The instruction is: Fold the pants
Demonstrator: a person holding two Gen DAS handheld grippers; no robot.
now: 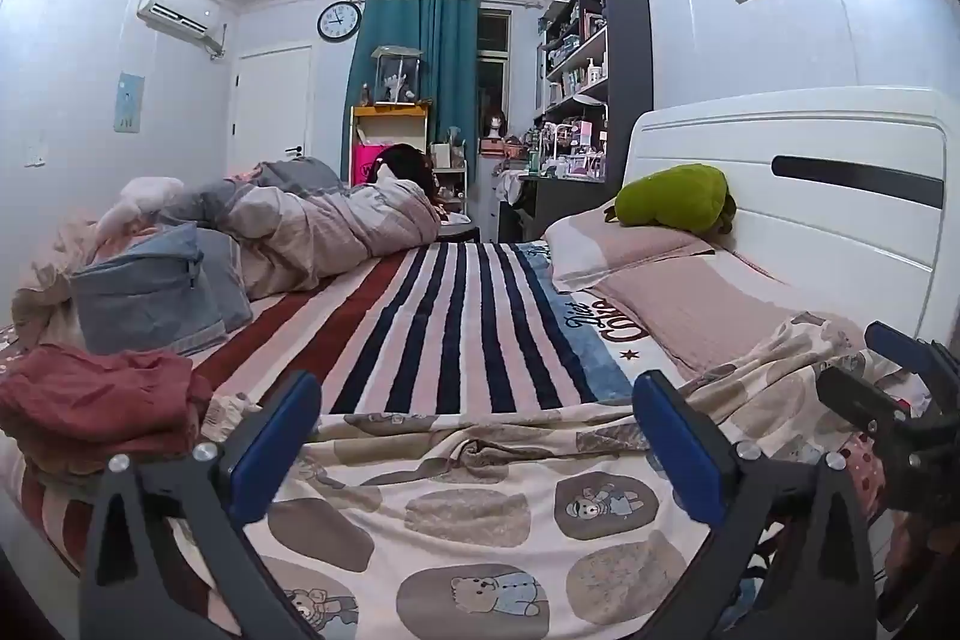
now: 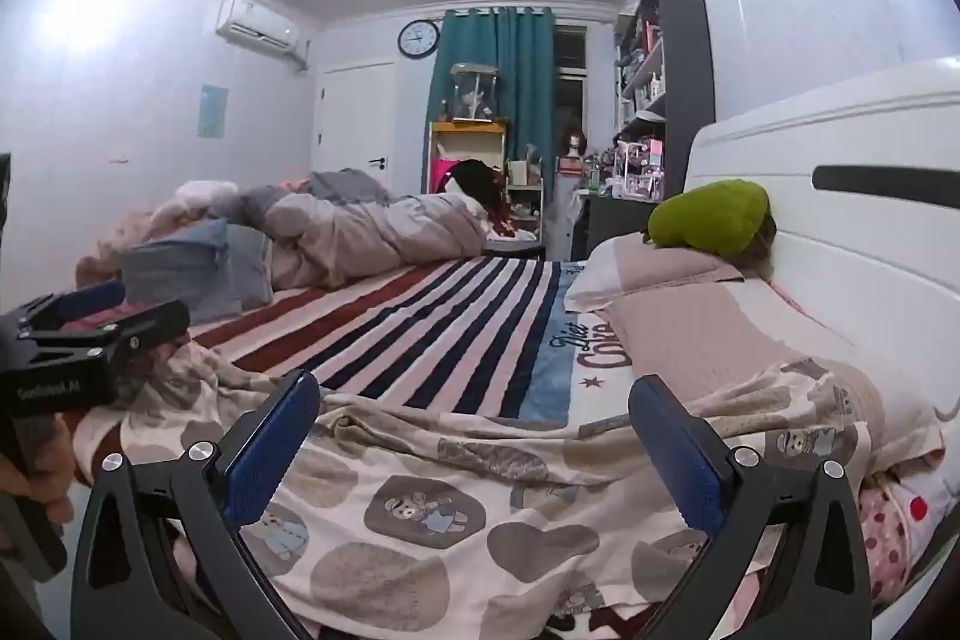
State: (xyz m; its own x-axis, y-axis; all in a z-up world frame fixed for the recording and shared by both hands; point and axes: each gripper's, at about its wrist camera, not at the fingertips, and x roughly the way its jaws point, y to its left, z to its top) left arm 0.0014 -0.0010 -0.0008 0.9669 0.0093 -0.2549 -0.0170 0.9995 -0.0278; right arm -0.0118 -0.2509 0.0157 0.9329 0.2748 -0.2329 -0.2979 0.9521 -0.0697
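Cream pants with grey bear patches (image 1: 480,508) lie spread and rumpled across the near edge of the bed; they also show in the right wrist view (image 2: 468,508). My left gripper (image 1: 477,388) is open, its blue pads wide apart just above the pants, holding nothing. My right gripper (image 2: 474,388) is open too, low over the same pants, empty. The right gripper shows at the right edge of the left wrist view (image 1: 900,400), and the left gripper at the left edge of the right wrist view (image 2: 84,334).
A striped blanket (image 1: 456,316) covers the bed. A red garment (image 1: 96,400) and folded jeans (image 1: 150,286) lie at left, a heaped duvet (image 1: 324,226) behind. Pillows (image 1: 660,292), a green plush (image 1: 672,196) and the white headboard (image 1: 810,184) stand at right.
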